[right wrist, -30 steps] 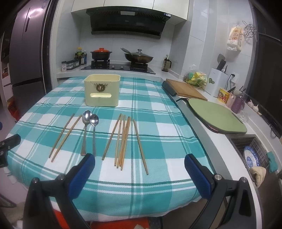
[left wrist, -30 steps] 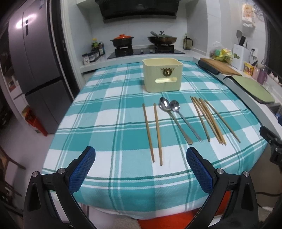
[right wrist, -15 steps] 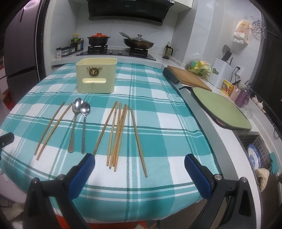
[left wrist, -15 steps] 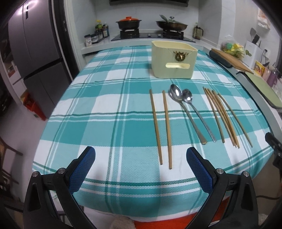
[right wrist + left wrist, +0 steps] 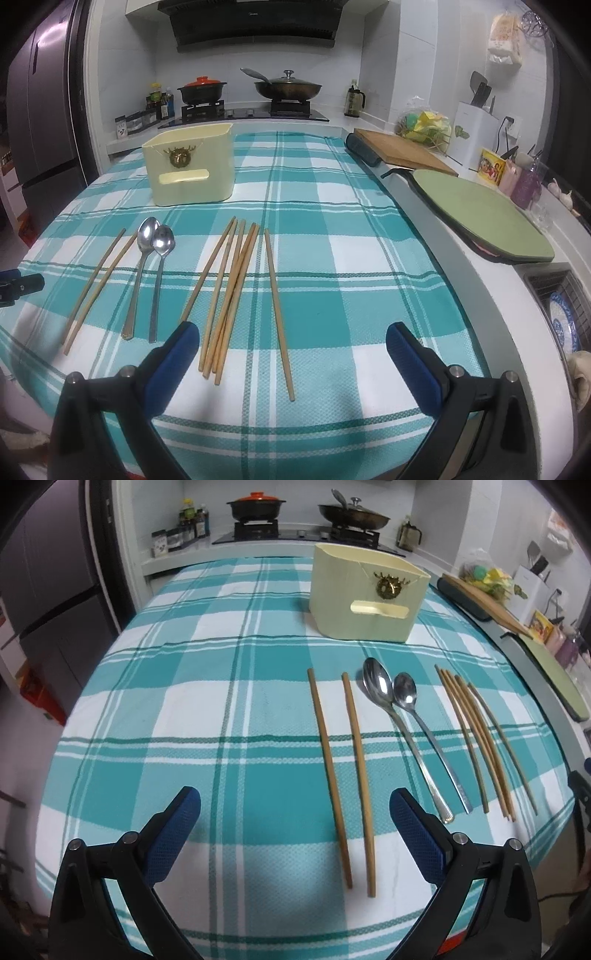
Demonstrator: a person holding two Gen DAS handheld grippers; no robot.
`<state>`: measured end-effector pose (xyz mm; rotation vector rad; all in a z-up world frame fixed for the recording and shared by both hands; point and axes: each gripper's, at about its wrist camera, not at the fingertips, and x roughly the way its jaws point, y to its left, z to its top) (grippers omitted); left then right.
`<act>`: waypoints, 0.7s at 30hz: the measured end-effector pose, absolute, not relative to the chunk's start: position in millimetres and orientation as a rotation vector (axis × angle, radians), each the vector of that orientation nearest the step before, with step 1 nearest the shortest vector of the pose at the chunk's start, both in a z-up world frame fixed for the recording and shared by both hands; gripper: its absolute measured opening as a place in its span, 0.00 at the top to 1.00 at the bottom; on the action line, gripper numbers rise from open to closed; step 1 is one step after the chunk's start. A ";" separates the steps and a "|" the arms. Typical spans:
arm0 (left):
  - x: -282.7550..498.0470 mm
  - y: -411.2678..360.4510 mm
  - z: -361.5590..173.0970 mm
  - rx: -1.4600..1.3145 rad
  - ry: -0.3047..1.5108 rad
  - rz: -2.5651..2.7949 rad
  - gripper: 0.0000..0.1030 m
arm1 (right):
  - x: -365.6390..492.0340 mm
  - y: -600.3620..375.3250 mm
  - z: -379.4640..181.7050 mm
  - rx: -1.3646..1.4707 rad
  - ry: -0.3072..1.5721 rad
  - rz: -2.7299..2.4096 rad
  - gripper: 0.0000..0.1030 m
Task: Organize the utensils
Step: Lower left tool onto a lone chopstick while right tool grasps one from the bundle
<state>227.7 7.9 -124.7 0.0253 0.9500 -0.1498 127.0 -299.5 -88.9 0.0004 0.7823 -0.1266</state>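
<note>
Both grippers spread wide above the near edge of the table, holding nothing.

The left gripper [image 5: 294,821] hangs with jaws released over the teal plaid tablecloth [image 5: 229,686], the near ends of the pair of wooden chopsticks [image 5: 341,771] lying between its blue pads [image 5: 415,836]. The right gripper [image 5: 291,349] is likewise spread, with a lone chopstick [image 5: 279,314] between its pads and the bundle of chopsticks [image 5: 229,291] just inside its left pad. Two metal spoons [image 5: 410,734] lie side by side between the pair and the bundle, bowls toward the cream utensil holder [image 5: 365,594], which stands upright beyond them.
</note>
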 end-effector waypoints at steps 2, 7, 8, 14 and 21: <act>243.5 5.9 -131.3 0.048 0.957 -0.145 0.01 | 136.4 -307.6 -91.9 0.010 0.791 -0.100 0.00; 278.9 2.2 -153.2 0.091 1.001 -0.145 0.01 | 173.1 -319.3 -106.8 0.009 0.847 0.005 0.06; 284.9 1.8 -157.3 0.094 1.011 -0.145 0.02 | 181.8 -319.3 -111.3 0.005 0.868 0.029 0.14; 316.1 -0.9 -177.5 0.102 1.074 -0.159 0.10 | 247.2 -316.4 -152.3 -0.009 1.041 0.160 0.47; 349.0 -14.3 -180.9 0.134 1.110 -0.216 0.27 | 296.0 -305.1 -170.0 -0.107 1.132 0.207 0.62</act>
